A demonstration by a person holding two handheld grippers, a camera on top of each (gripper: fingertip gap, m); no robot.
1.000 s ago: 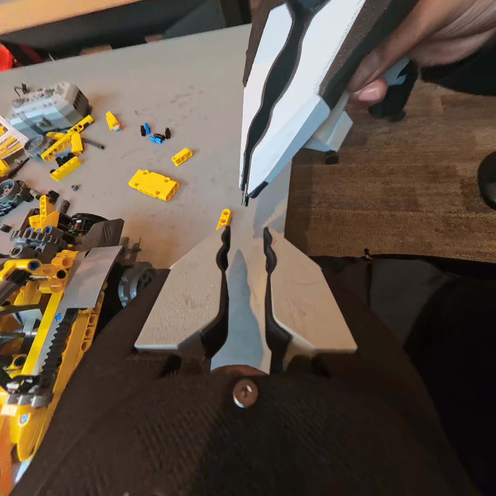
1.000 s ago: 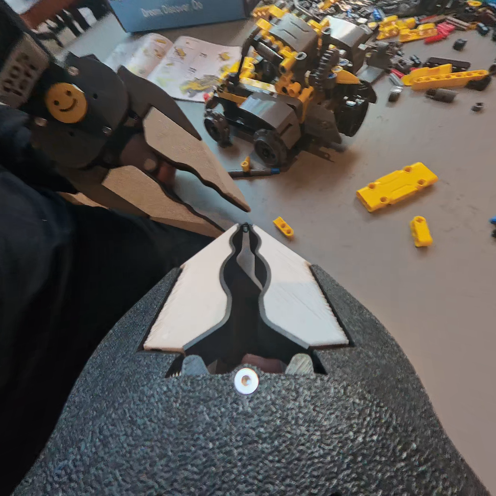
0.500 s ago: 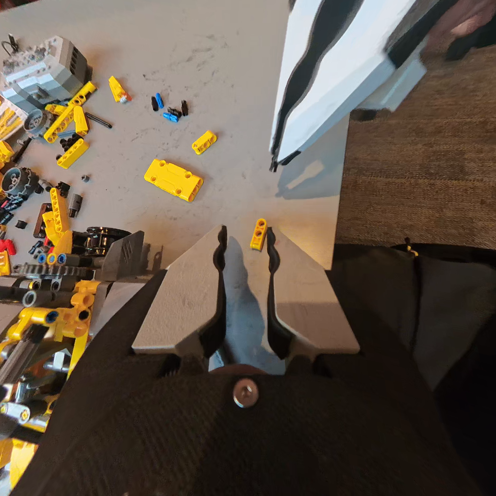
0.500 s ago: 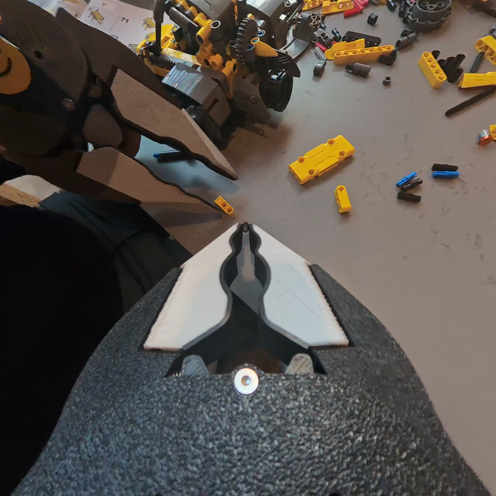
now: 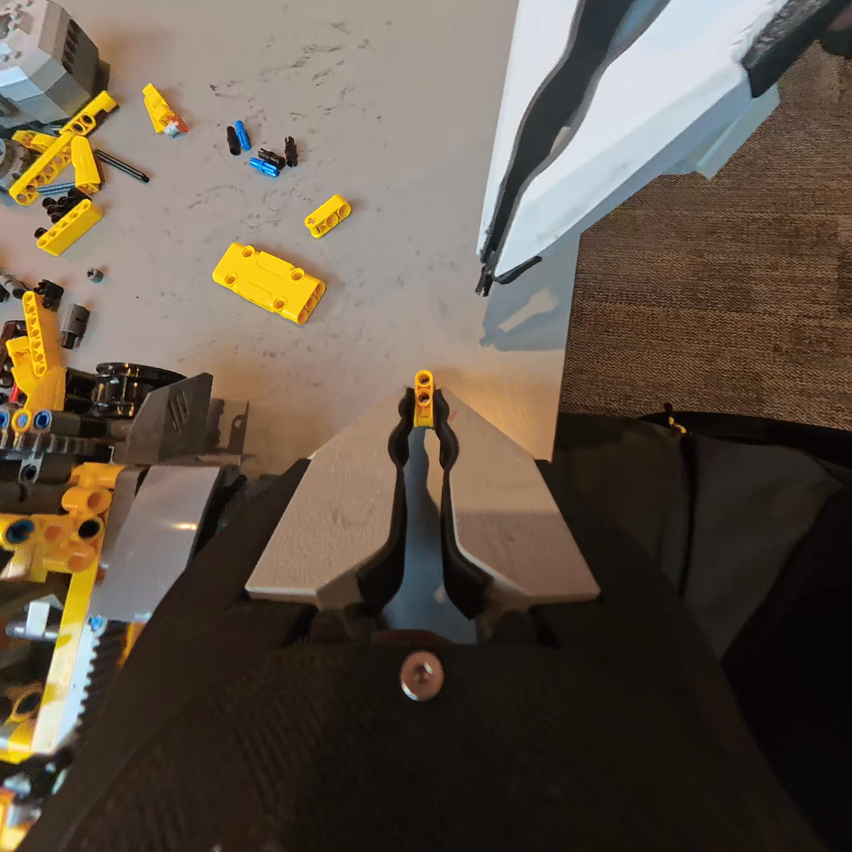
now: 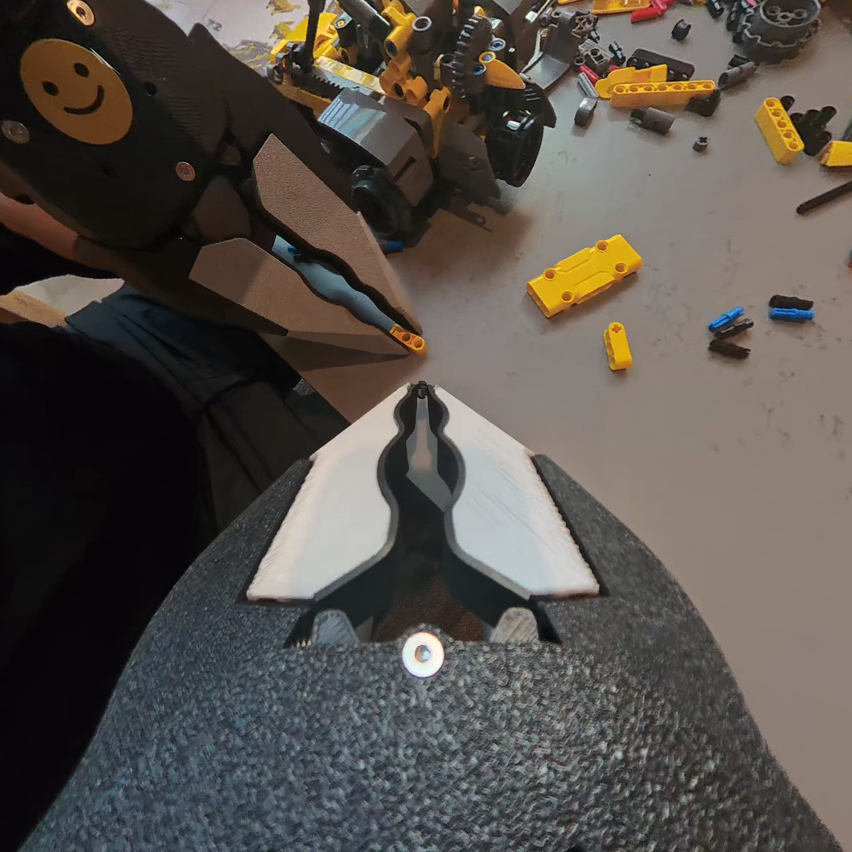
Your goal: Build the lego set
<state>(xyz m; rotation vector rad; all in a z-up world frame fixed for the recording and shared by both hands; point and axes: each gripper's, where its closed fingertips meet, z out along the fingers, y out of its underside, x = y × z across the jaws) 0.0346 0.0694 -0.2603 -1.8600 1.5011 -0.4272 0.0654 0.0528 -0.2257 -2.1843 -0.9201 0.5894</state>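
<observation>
In the left wrist view, a small yellow two-hole beam [image 5: 423,399] is being pinched between the tips of the left gripper [image 5: 423,405], low over the grey bench [image 5: 415,115]. A yellow panel [image 5: 269,282] is lying at 11 o'clock, the right gripper [image 5: 484,281] at 1 o'clock.

In the right wrist view, the right gripper's white fingers [image 6: 498,502] are being held clenched on a tiny black pin [image 6: 421,392]; the beam is being gripped at 12 o'clock, just beyond, and a yellow-and-grey model vehicle [image 6: 415,106] is standing farther off

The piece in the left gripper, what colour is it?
Yellow: a small two-hole piece pinched at the left gripper tips. Left wrist view shows it best.
</observation>
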